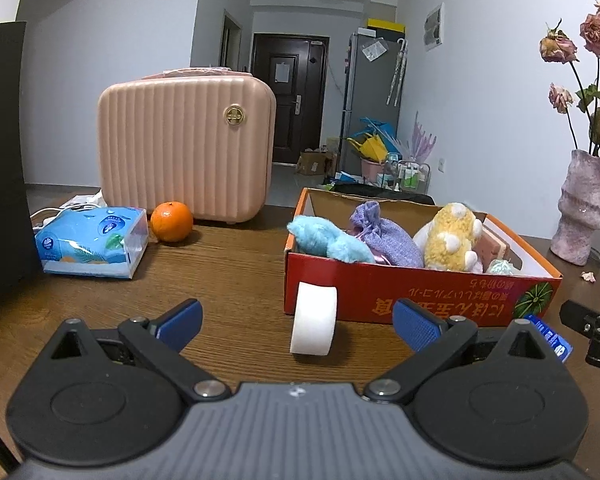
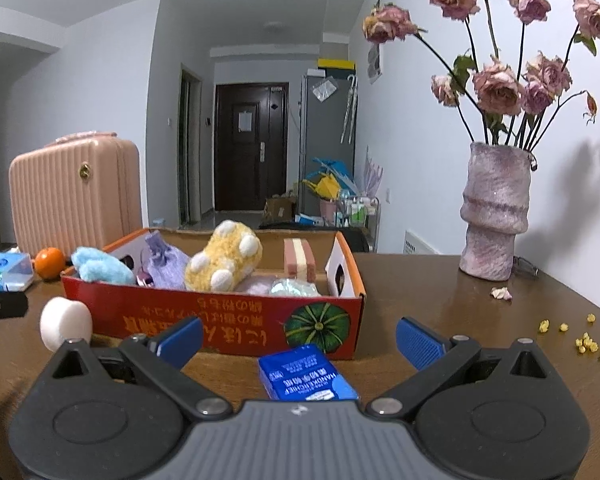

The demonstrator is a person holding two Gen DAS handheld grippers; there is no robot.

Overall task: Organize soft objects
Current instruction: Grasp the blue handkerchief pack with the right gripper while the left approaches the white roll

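A red cardboard box sits on the brown table, holding a blue plush, a purple pouch, a yellow plush, a pink sponge and a pale green item. A white roll stands on edge against the box front. My left gripper is open, the roll between its blue pads and a little ahead. My right gripper is open over a blue handkerchief pack.
A pink ribbed case, an orange and a blue tissue pack stand at the back left. A vase of dried roses is at the right, with petals and crumbs on the table.
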